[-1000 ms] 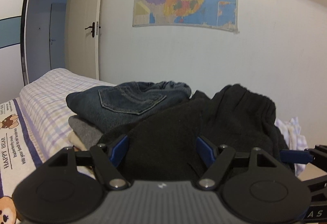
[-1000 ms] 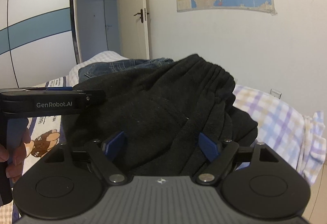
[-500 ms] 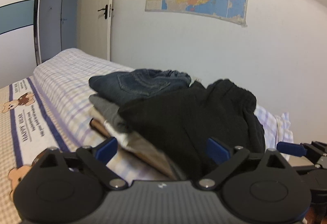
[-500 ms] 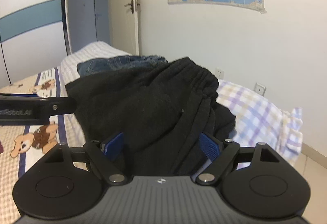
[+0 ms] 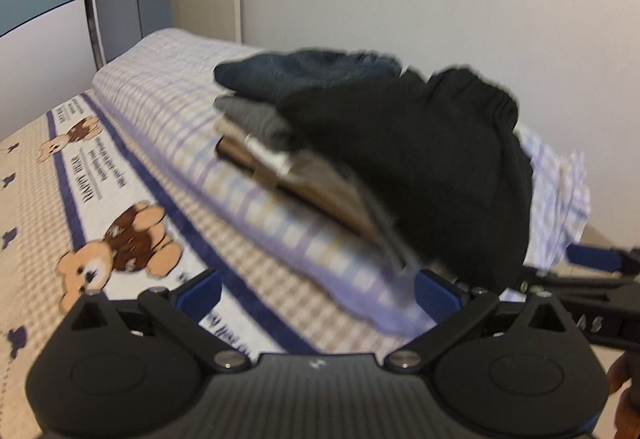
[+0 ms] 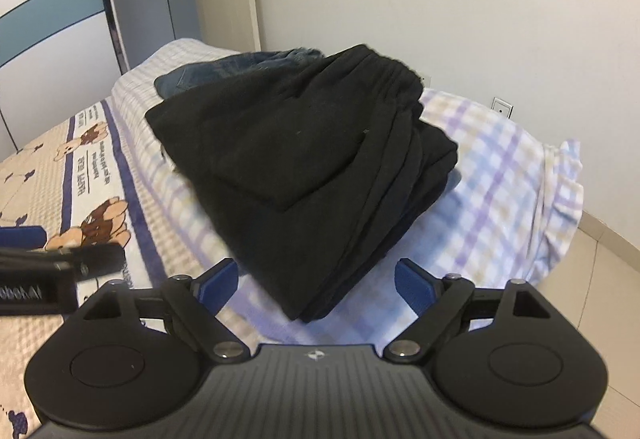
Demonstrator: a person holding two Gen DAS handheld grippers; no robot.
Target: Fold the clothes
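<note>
Lying ahead of the parted right claw (image 6: 316, 285): folded black garment (image 6: 304, 159)

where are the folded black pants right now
The folded black pants lie on the checked bedspread, centre of the right wrist view, overlapping the folded jeans behind them.

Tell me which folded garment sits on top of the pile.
The black garment, with a gathered waistband; it lies over the blue jeans and the grey and tan folds beneath.

Matt fleecy black garment (image 6: 304, 159) (denim (image 5: 304, 75) behind)
</note>
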